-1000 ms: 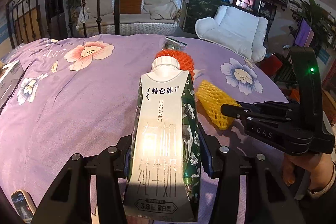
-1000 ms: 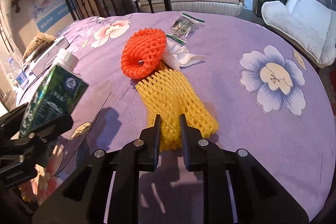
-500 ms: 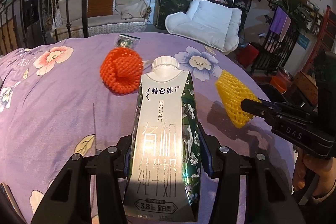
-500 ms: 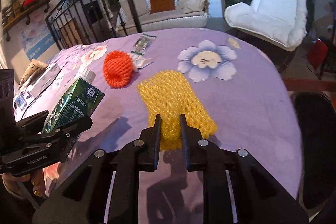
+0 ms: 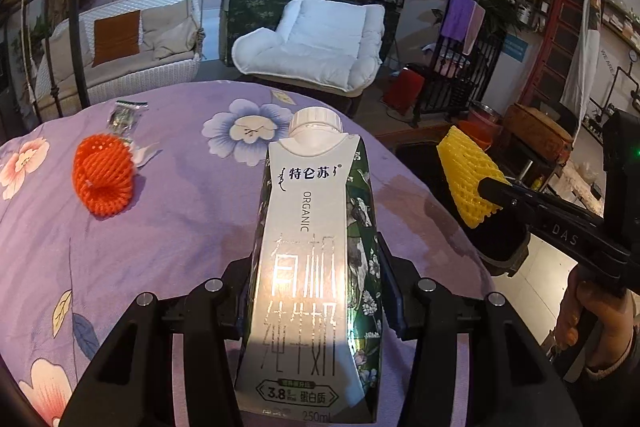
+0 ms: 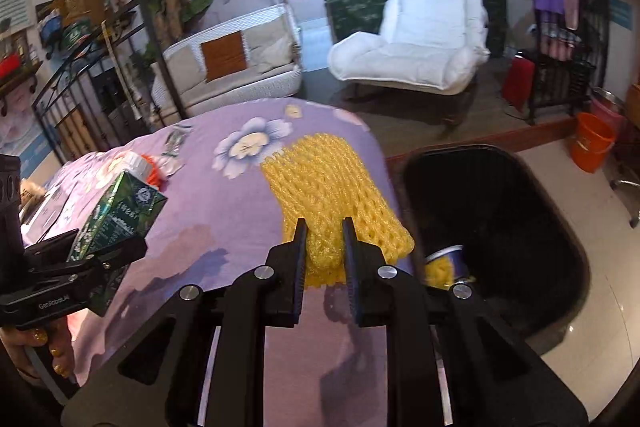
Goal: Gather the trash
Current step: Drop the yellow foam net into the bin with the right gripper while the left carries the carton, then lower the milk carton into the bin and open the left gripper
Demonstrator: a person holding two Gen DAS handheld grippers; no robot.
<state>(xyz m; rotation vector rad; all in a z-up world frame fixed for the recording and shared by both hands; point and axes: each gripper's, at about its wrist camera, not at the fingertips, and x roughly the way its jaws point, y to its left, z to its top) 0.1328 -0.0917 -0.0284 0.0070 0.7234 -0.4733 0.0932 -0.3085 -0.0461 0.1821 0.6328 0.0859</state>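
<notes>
**Two grippers loaded, one piece each, beside a black bin**

The left gripper (image 5: 316,291) has its fingers (image 5: 240,291) clamped on the two sides of one milk carton (image 5: 316,251), white-fronted with green flowered sides and a white screw cap on top. The carton is held clear of the bench (image 5: 180,219), which is covered in a purple cloth printed with flowers.

The right gripper (image 6: 324,255) has its fingers (image 6: 298,251) pinched on the near end of one yellow foam net (image 6: 332,187), squeezing it to a narrow fold between them. From the left wrist view the net (image 5: 468,179) hangs over the edge of the bench, above one black bin (image 6: 500,235) that stands on the floor just beside the bench. Inside the bin, at its near wall, lie one blue-and-white cup (image 6: 448,259) and a scrap of yellow foam; no more of its contents can be made out.

Three pieces lie on the bench, grouped at its far left: one orange foam net (image 5: 104,179), rolled into a ring; one crumpled white tissue (image 5: 142,153) touching it; and one clear wrapper (image 5: 124,115) with a green edge just behind.

One orange bucket (image 6: 592,143) stands on the floor, well apart from the bin.
</notes>
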